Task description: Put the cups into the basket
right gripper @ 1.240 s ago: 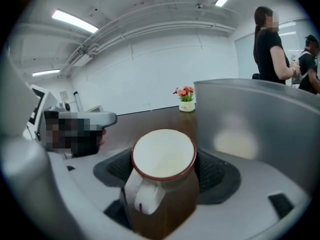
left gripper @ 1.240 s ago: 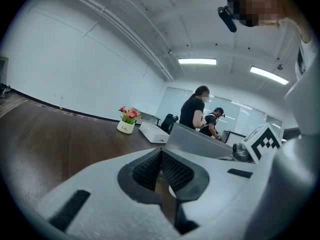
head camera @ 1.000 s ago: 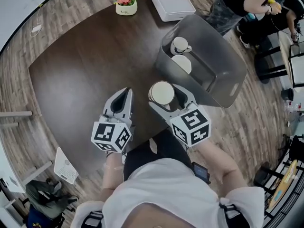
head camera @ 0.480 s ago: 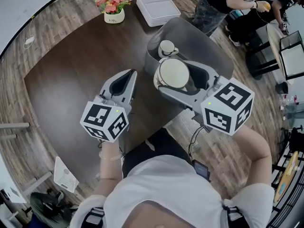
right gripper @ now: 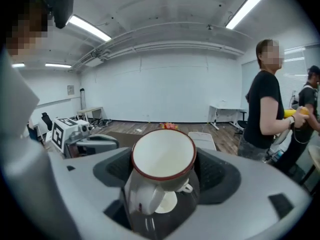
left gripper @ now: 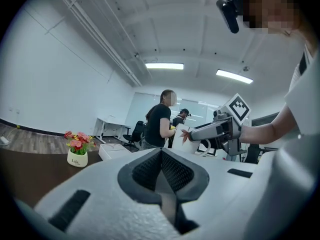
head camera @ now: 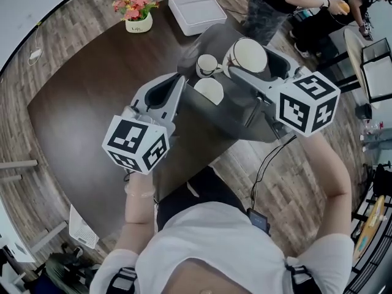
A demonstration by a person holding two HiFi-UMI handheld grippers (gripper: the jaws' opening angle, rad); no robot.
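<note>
— Where does my cup stand?

— Your right claw (head camera: 250, 60) is clamped on the cup (right gripper: 162, 159), pads on either side of its body. The handle points back at your hand and the mouth is tipped forward. From your head view it hangs over the basket (head camera: 214, 37), clear of the wall.

— And the left?

— Your left claw (left gripper: 162, 174) is pressed together with nothing in it. It is raised over the tabletop (head camera: 86, 97), just beside the basket's near side.

— What's in the basket?

— Two cups: one with its handle showing (head camera: 206, 65) and a second (head camera: 209, 89) nearer you. Both sit just below your load.

— How will this one behave?

— It looks like glazed ceramic, so I'd judge it stiff, fairly weighty for its size, and smooth enough to slide in the pads if you ease off too soon. It would likely chip if it knocked against the other two. Your hold across the body looks sound, so keep it rather than going for the handle. I'd lower it into the bare part of the basket and part the claw only once the base rests.
</note>
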